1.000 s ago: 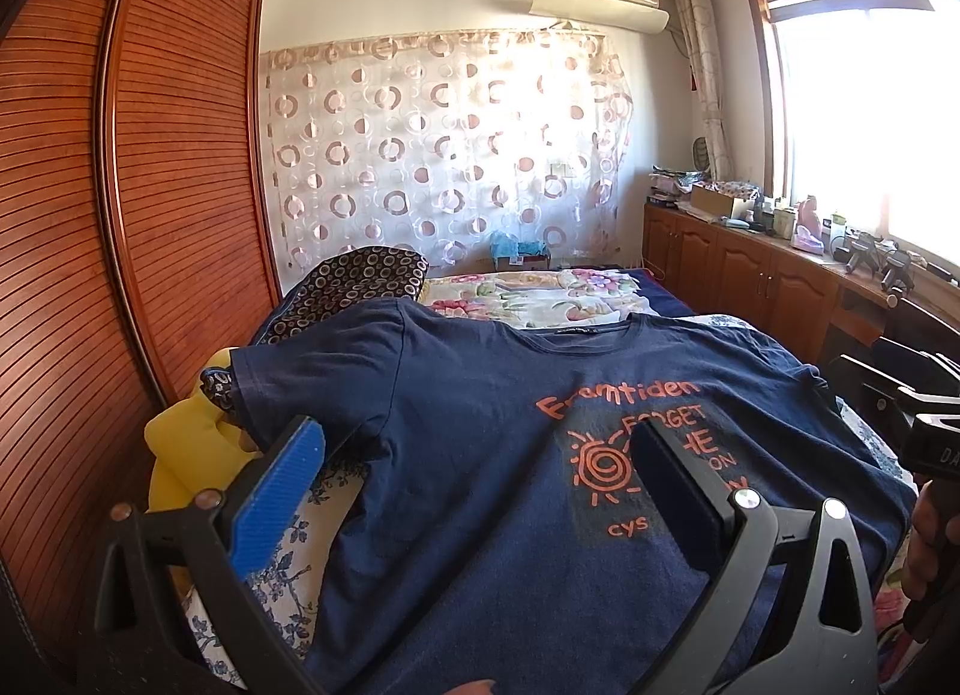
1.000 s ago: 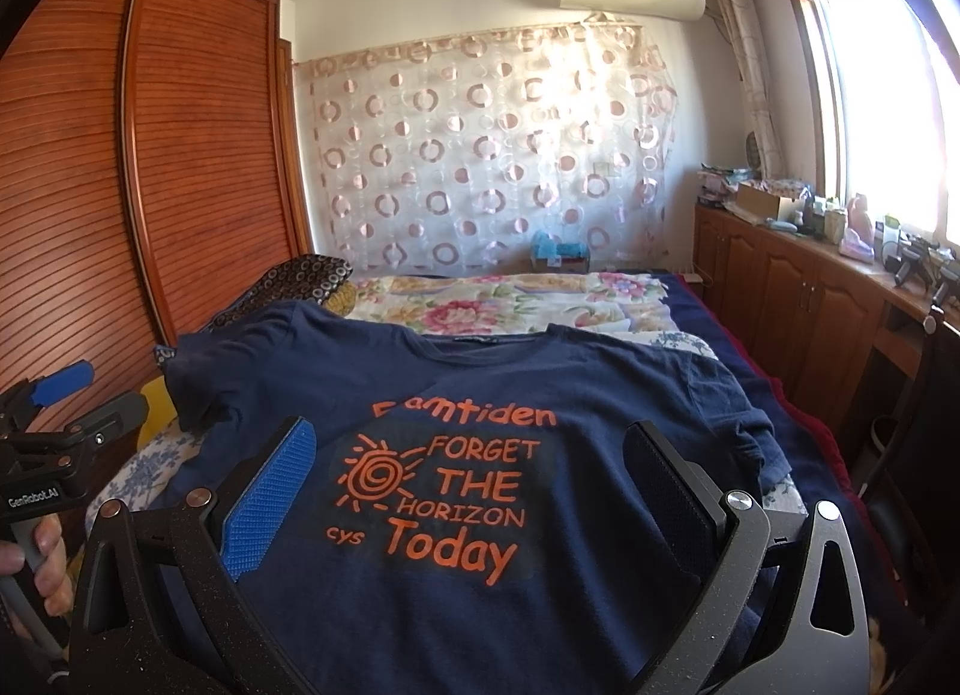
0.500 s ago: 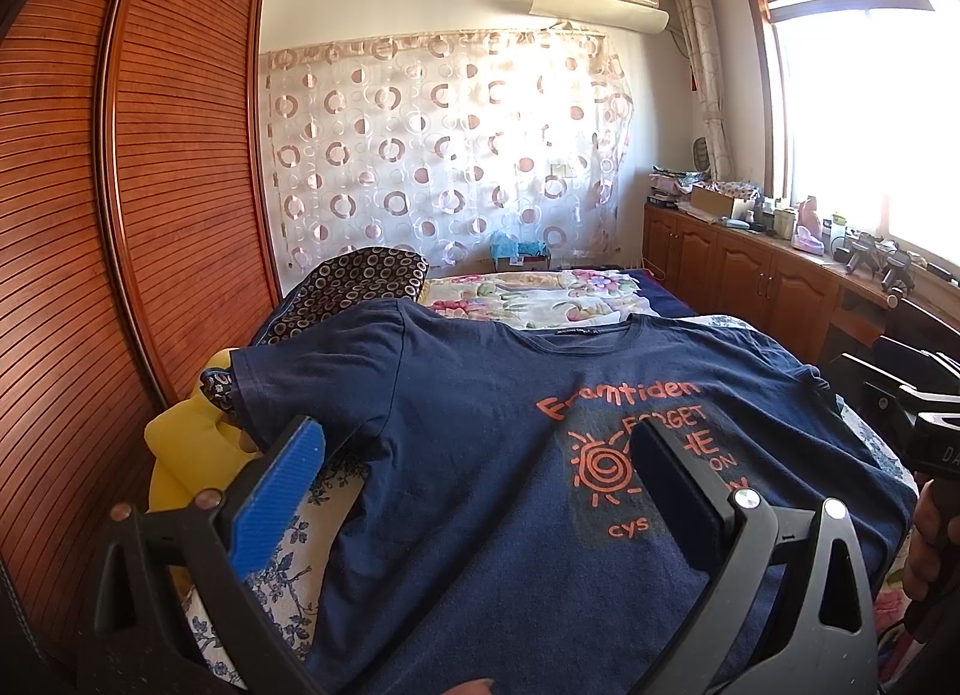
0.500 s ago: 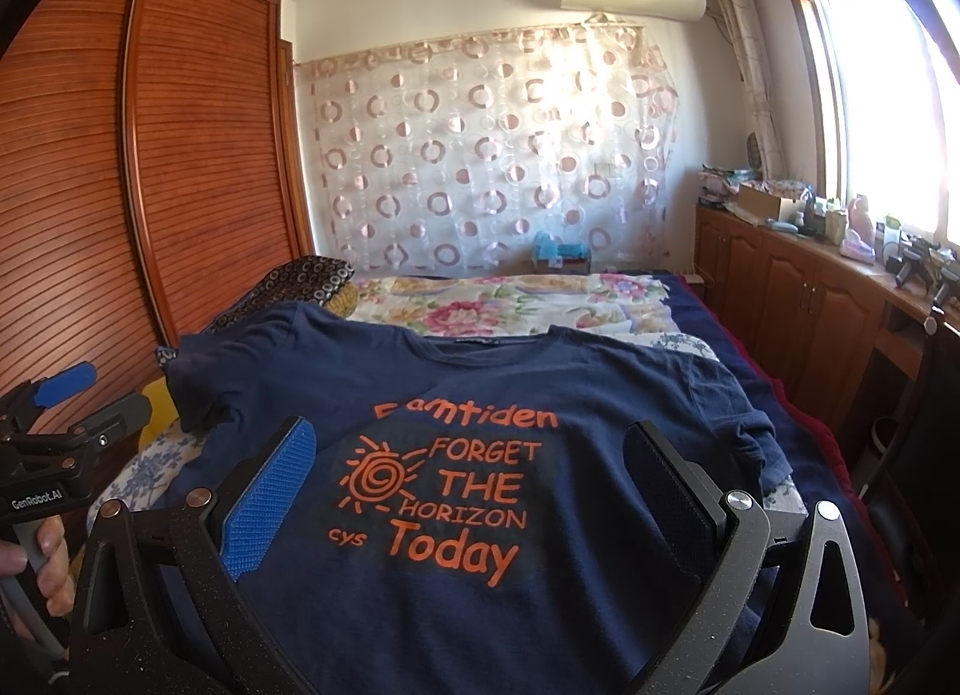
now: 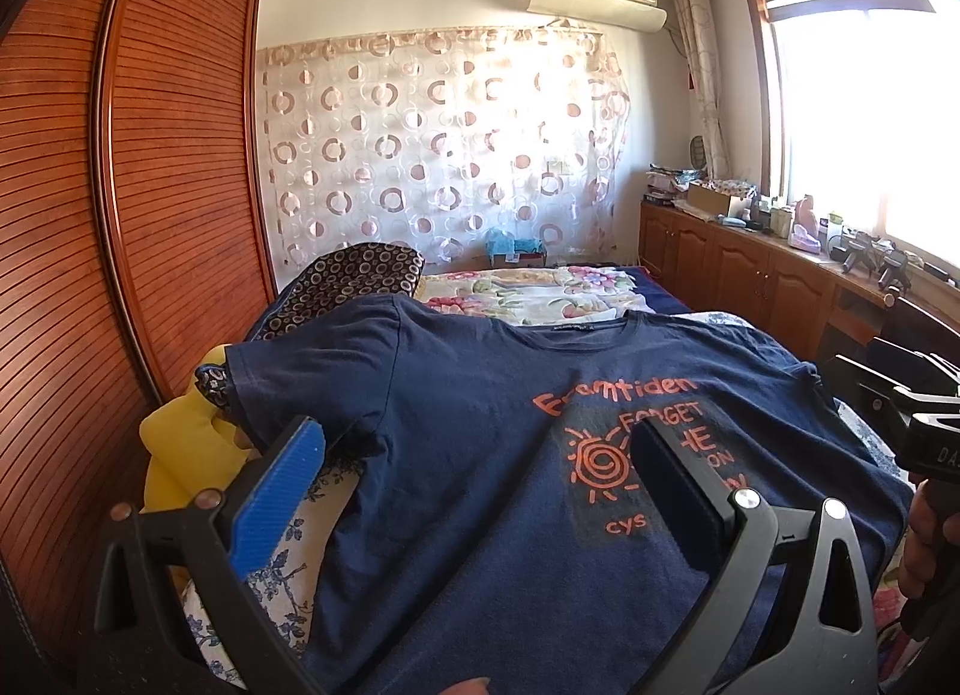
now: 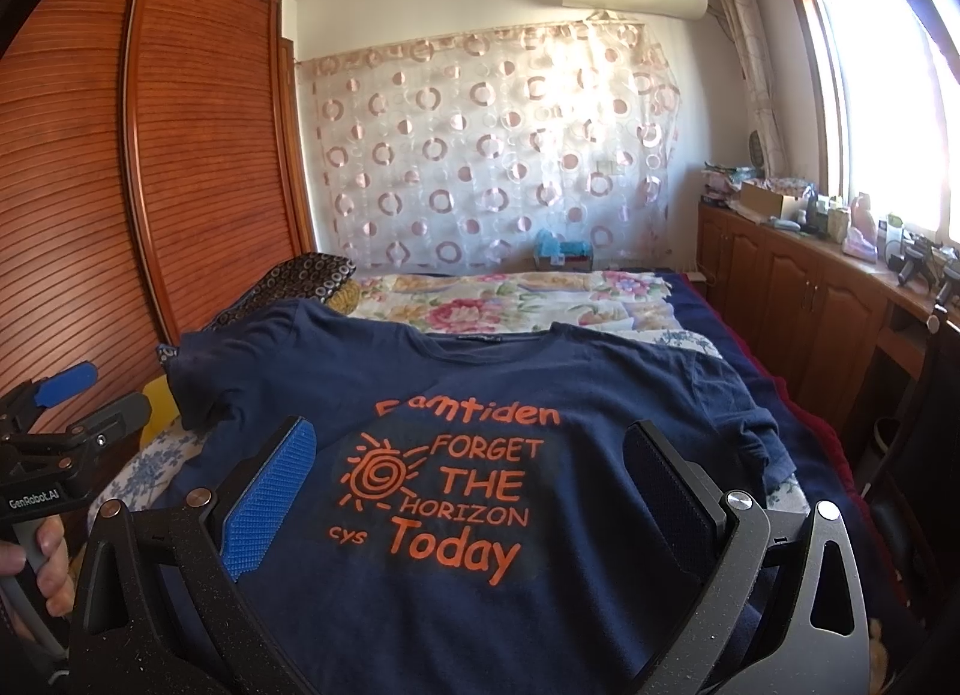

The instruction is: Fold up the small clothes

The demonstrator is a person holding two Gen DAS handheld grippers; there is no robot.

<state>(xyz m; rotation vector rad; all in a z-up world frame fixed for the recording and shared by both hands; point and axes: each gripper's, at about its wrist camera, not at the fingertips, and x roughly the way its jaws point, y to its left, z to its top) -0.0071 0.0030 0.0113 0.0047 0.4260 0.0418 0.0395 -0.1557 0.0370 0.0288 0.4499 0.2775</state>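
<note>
Nothing moved, T-shirt [image 6: 492, 395] flat, unfolded

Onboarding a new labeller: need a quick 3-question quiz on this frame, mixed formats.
1. True or false: the left gripper is shut on the navy T-shirt.
2. Which sleeve looks bunched rather than spread flat? A) the one towards the wardrobe B) the one towards the window
3. Fill in: the last word printed on the shirt is ____.

Key
1. False: both it and the right gripper are open above the shirt, holding nothing.
2. B
3. Today
</note>
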